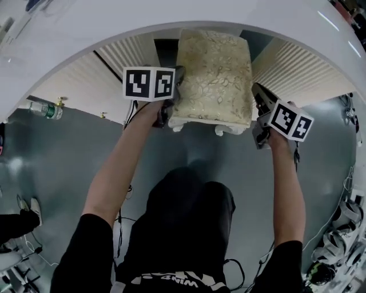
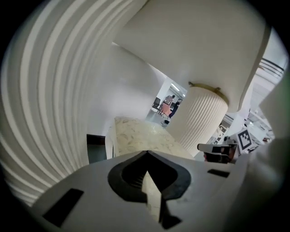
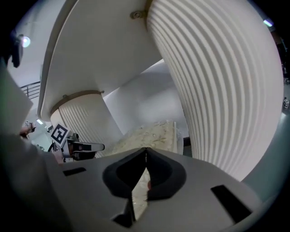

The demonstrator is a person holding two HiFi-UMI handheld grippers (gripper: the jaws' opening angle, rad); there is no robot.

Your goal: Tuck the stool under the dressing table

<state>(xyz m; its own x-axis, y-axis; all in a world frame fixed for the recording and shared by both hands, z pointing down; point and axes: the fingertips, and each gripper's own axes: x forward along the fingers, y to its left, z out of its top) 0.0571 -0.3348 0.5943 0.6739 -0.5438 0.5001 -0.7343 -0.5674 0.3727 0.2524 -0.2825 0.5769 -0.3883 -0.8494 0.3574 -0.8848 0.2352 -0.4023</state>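
Head view first: stool (image 1: 214, 74) gripped on both sides, half under the dressing table (image 1: 171, 17).
Head view — seat's far end lies past the table's front edge, between left pedestal (image 1: 86, 80) and right pedestal (image 1: 297, 74); left gripper (image 1: 174, 94) on the seat's left edge, right gripper (image 1: 260, 106) on its right. Left gripper view — jaws clenched, cream seat fabric pinched between them; left pedestal (image 2: 45, 90) close alongside. Right gripper view — same grip on the opposite edge, right pedestal (image 3: 217, 81) hard by. Judgement: push straight in, hands level and together, seat centred so no corner clips a pedestal; thin pinch may slip.
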